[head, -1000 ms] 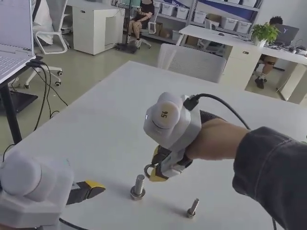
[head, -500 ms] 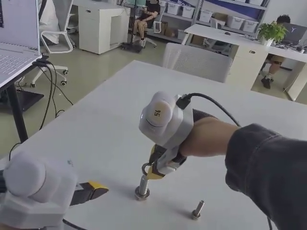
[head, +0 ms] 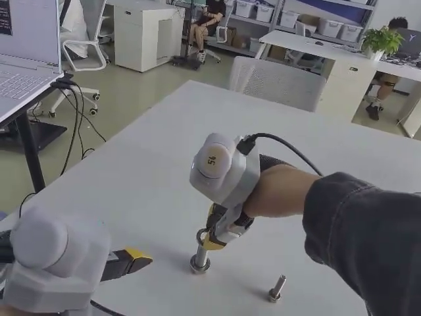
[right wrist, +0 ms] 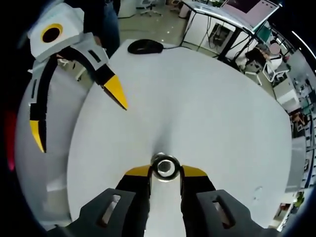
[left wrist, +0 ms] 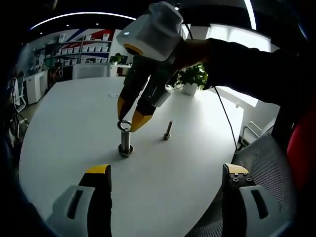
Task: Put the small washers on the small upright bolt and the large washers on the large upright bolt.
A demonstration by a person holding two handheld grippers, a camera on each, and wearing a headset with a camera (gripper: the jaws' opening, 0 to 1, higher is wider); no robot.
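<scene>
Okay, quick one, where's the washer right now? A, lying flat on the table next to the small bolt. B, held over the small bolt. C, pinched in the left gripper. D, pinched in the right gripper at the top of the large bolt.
D: the right gripper pinches the washer at the top of the large bolt, while the small bolt stands apart to the side.
</scene>
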